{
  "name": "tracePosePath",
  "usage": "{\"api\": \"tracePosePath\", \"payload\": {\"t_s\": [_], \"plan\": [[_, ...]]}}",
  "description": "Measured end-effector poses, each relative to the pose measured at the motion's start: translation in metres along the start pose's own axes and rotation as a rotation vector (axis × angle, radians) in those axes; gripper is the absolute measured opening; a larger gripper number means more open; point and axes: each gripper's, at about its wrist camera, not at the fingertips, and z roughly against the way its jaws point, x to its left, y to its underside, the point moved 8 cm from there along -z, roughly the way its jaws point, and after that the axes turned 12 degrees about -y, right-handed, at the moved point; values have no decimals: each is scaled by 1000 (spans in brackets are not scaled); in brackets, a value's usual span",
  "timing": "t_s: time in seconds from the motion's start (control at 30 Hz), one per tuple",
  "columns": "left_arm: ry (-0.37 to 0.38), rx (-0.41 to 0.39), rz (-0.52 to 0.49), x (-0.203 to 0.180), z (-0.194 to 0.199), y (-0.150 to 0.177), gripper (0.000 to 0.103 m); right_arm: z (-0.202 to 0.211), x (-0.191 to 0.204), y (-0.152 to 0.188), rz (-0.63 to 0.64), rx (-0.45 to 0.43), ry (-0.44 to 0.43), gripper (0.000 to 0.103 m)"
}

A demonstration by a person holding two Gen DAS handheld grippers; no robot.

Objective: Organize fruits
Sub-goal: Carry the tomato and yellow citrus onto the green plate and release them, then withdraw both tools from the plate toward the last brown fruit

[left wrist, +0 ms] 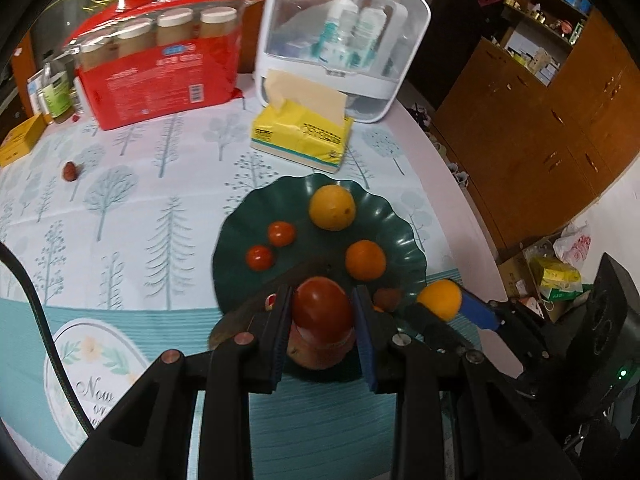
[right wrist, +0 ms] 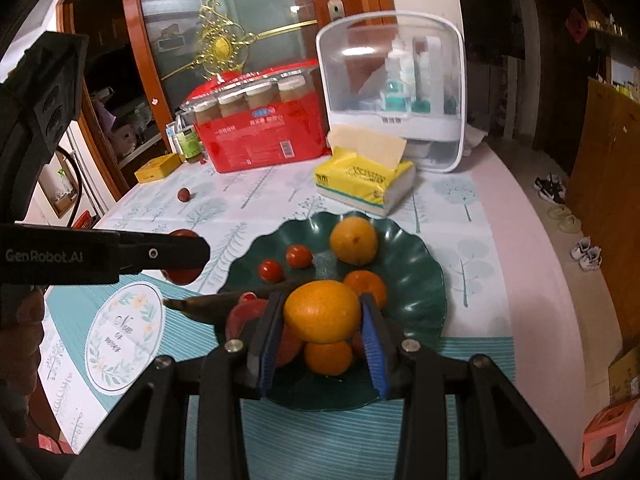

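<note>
Left gripper (left wrist: 323, 312) clamps a tomato (left wrist: 322, 309) between its pads, above the near rim of the green plate (left wrist: 240, 240). Right gripper (right wrist: 322, 318) clamps an orange (right wrist: 322, 311) over the same plate on the tabletop (right wrist: 260, 188), with more fruit below.

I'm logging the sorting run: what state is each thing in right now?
left gripper: shut on a red tomato, held over the plate's near edge.
right gripper: shut on an orange.
green plate: holds two small tomatoes, oranges and other fruit.
tissue pack: open, one sheet sticking up.
small red fruit: alone on the tablecloth.
</note>
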Motion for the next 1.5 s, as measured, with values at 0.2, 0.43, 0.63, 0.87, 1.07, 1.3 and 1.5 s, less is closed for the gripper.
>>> {"api": "tracePosePath", "payload": {"t_s": [0.2,0.43,0.63,0.87,1.07,1.3,1.5], "plan": [[13,35,-25,-13,-33,-5,28,-25,-16,12,-27,59,-25,38],[11,101,-46,-21,-66,-2,28,-44,-25,22,-58,103,-43,38],[-2,100,-47,-20,-70,-3,50,-49,-27,24,-69,105,-49,39],[-21,76,-28,-10,-62,-6,54,-48,-23,23,-57,99,-45,49],[-36,47,-19,-2,-48,-8,61,-44,-18,19,-42,95,-44,49],[-57,26,19,11,-29,2,69,-33,-6,15,-32,88,-45,49],[-92,15,69,37,-11,18,74,-22,6,15,-37,83,-21,53]]}}
